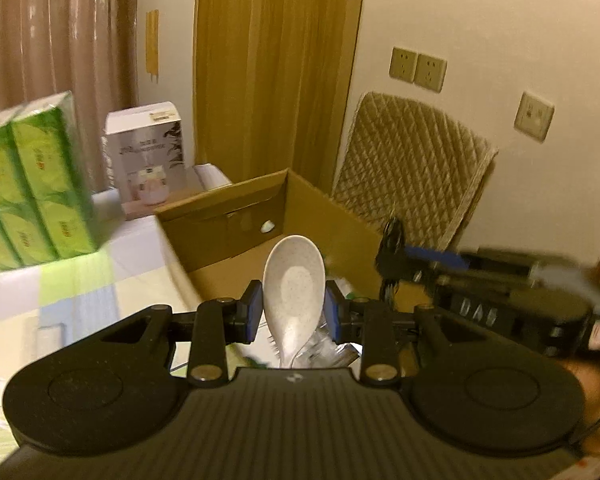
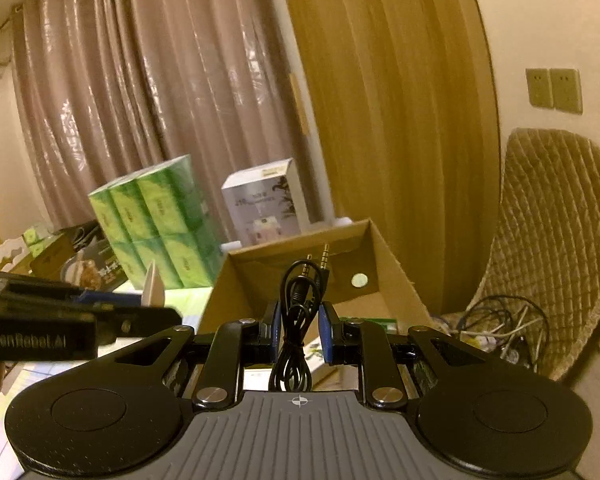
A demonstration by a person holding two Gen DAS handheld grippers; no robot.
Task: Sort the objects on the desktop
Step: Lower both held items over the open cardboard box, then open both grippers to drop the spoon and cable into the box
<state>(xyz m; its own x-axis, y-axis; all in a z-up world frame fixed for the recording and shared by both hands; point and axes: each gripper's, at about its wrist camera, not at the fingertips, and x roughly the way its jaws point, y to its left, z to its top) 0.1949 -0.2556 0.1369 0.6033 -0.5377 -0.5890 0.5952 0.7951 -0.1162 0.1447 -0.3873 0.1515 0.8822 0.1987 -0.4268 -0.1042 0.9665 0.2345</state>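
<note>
In the left wrist view my left gripper [image 1: 294,305] is shut on a white speckled spoon [image 1: 294,280], bowl pointing up, over the open cardboard box [image 1: 228,216]. To the right of it my right gripper [image 1: 396,264] reaches in over the box's right wall with a black cable [image 1: 391,238]. In the right wrist view my right gripper [image 2: 300,326] is shut on the coiled black audio cable [image 2: 300,292], whose plugs stick up in front of the cardboard box [image 2: 384,256]. At the left there is my left gripper [image 2: 140,306] with the spoon [image 2: 153,282] seen edge-on.
A green tissue pack [image 1: 32,184] and a white product box [image 1: 146,152] stand on the checked tablecloth [image 1: 112,272] left of the box. Crinkled wrappers [image 1: 328,344] lie below the spoon. A quilted cushion [image 2: 556,240] and tangled wires [image 2: 500,332] are at the right, by the wall.
</note>
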